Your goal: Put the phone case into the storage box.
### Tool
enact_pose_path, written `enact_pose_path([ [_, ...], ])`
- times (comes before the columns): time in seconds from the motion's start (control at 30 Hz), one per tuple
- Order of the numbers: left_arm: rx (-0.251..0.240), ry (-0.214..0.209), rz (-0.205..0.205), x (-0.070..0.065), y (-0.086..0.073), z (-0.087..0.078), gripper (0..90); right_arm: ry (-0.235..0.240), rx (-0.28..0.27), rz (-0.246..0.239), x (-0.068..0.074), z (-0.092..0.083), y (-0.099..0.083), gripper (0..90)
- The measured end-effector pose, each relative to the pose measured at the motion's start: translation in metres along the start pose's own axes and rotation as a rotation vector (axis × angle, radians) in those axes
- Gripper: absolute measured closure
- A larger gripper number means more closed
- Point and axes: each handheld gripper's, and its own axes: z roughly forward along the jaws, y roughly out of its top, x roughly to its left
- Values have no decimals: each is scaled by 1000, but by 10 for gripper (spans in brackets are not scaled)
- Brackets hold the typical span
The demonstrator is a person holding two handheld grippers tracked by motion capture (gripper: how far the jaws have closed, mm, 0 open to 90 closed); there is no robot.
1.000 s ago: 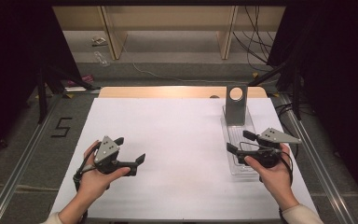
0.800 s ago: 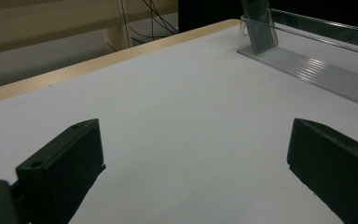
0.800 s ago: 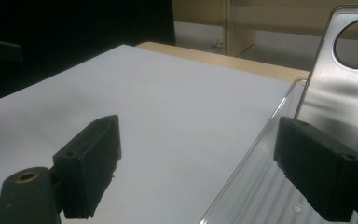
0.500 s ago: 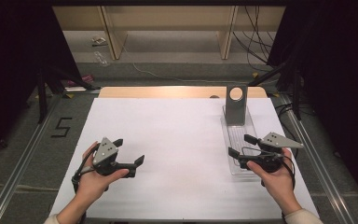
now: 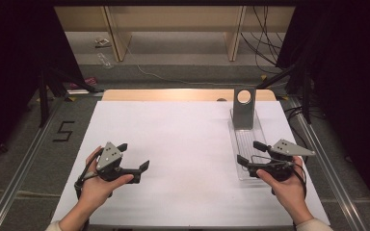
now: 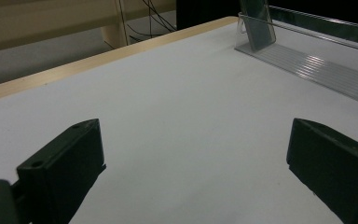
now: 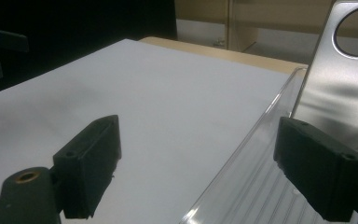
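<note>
The clear ridged plastic tray (image 5: pixel 247 144) with the upright grey metal plate (image 5: pixel 244 108) is lying lengthwise on the white desk (image 5: pixel 183 144), directly under the right gripper (image 5: pixel 249 153); the left gripper (image 5: pixel 134 157) is hovering well apart, both jaws wide and empty.

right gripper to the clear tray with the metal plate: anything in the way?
Nothing visible. The right gripper is open, one jaw over the near end of the clear tray, the other over the white table. The metal plate stands upright at the tray's far end, with bare ribbed tray floor between.
</note>
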Motion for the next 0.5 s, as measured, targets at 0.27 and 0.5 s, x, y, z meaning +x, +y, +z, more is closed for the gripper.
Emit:
enact_pose_path([
  [0.27,2,-3,-2,0,0,1,35,0,5,-9,1,1,-2,162],
  [0.5,2,-8,-3,-1,0,1,42,-4,-9,-22,2,1,-1,162],
])
